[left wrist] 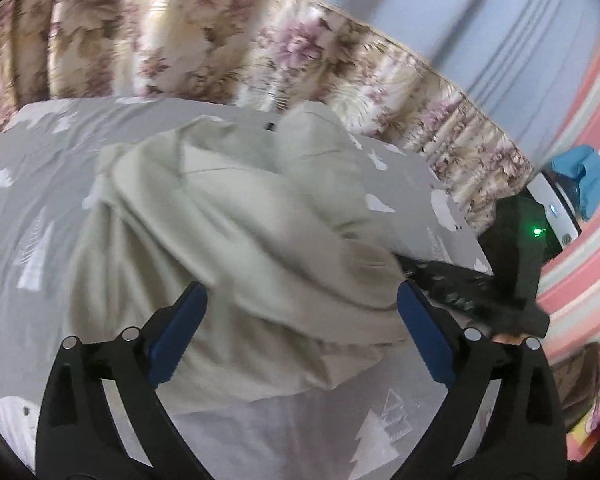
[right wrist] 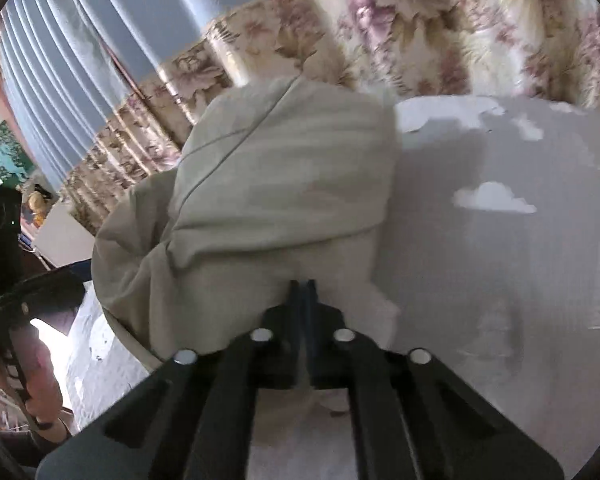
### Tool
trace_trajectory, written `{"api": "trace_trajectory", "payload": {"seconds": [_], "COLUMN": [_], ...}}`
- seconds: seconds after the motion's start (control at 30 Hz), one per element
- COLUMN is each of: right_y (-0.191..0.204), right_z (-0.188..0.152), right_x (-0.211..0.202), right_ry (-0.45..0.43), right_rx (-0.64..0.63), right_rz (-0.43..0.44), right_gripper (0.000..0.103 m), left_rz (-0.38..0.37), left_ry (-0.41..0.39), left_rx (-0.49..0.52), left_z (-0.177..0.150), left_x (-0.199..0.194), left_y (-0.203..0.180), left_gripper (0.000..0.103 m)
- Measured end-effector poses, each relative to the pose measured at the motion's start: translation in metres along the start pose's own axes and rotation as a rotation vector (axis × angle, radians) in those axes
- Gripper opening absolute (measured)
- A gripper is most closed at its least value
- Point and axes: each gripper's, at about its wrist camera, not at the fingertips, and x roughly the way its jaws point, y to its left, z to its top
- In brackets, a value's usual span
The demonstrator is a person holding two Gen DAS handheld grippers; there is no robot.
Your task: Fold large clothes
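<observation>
Pale beige garment (left wrist: 236,216) lies bunched on the grey bedsheet w/ white tree and cloud print (left wrist: 28,184). In left wrist view its long axis runs approx from 11 o'clock down to 5 o'clock, wide crumpled bulk low, narrower folded part up toward 12–1 o'clock near the floral curtain (left wrist: 172,52). Left gripper (left wrist: 302,332) has jaws spread wide, blue pads (left wrist: 180,336) at 7 and 5 o'clock of frame; cloth sits just beyond and between the tips, nothing pinched, pads not pressing it as far as seen. At 3–4 o'clock the right gripper body shows dark, its tip buried in the garment's right edge. In right wrist view the garment (right wrist: 276,192) fills centre, lifted in a bundle, seam line running 1 o'clock to 8 o'clock; it hangs from 12 o'clock of the right gripper (right wrist: 303,286), whose jaws are fully closed, pinching a fold of the beige cloth directly at the tips. Bedsheet (right wrist: 500,260) spreads to 3 o'clock of that claw, cloud print visible. At 8 o'clock a hand (right wrist: 36,360) grips the other tool's handle, blurred. Blue-grey drapes (right wrist: 80,40) at 10–11 o'clock; floral curtain (right wrist: 440,32) across 12–2 o'clock.
</observation>
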Motion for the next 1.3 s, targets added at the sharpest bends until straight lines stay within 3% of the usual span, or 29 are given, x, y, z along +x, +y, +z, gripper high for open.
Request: {"api": "trace_trajectory", "payload": {"seconds": [0.13,0.2,0.23,0.33,0.4,0.43,0.47,0.5,0.57,0.7,0.8,0.93,1.03,1.13,1.23,1.3], "right_y": [0.015,0.021,0.023,0.021,0.022,0.024,0.026,0.027,0.032,0.067,0.092,0.121,0.141,0.126,0.124,0.124], "right_z": [0.002,0.000,0.000,-0.001,-0.002,0.000,0.002,0.004,0.009,0.015,0.021,0.018,0.008,0.007,0.006,0.004], "right_x": [0.006,0.006,0.007,0.009,0.007,0.005,0.000,-0.007,-0.023,-0.029,-0.011,0.034,0.063,0.085,0.070,0.053], "right_ry": [0.005,0.011,0.016,0.020,0.011,0.003,-0.023,-0.061,-0.150,-0.176,-0.130,0.014,0.071,0.151,0.104,0.066], "right_rx": [-0.061,-0.087,-0.094,-0.094,-0.097,-0.102,-0.103,-0.097,-0.084,-0.192,-0.267,-0.400,-0.559,-0.542,-0.539,-0.532], "right_rz": [-0.014,-0.033,-0.040,-0.043,-0.045,-0.049,-0.055,-0.062,-0.056,-0.081,-0.092,-0.137,-0.293,-0.287,-0.277,-0.267], "right_gripper": [0.000,0.000,0.000,0.001,0.002,0.003,0.007,0.017,0.037,0.040,0.038,0.029,0.029,0.028,0.028,0.031], "left_rz": [0.023,0.026,0.001,-0.018,0.001,-0.003,-0.013,-0.017,0.011,0.110,0.152,0.229,0.249,0.285,0.257,0.269], "left_ry": [0.054,0.065,0.067,0.067,0.050,0.038,0.021,-0.022,-0.098,-0.194,-0.114,-0.004,-0.001,0.013,-0.007,-0.046], "left_rx": [-0.024,-0.039,-0.052,-0.031,-0.011,-0.004,0.007,0.039,0.102,0.178,0.100,0.004,0.023,0.093,0.095,0.096], "left_z": [0.001,0.002,0.003,0.004,0.005,0.007,0.010,0.013,0.017,0.010,-0.007,-0.033,-0.040,-0.043,-0.045,-0.046], "left_x": [0.035,0.049,0.053,0.057,0.053,0.048,0.042,0.028,0.002,-0.048,-0.050,-0.026,-0.021,-0.009,-0.014,-0.028], "left_y": [-0.002,0.005,0.010,0.014,0.014,0.013,0.013,0.008,-0.004,-0.003,0.041,0.096,0.105,0.103,0.107,0.107], "left_gripper": [0.093,0.075,0.072,0.050,0.026,0.022,0.017,0.015,0.013,0.012,0.012,0.013,0.015,0.017,0.024,0.051]}}
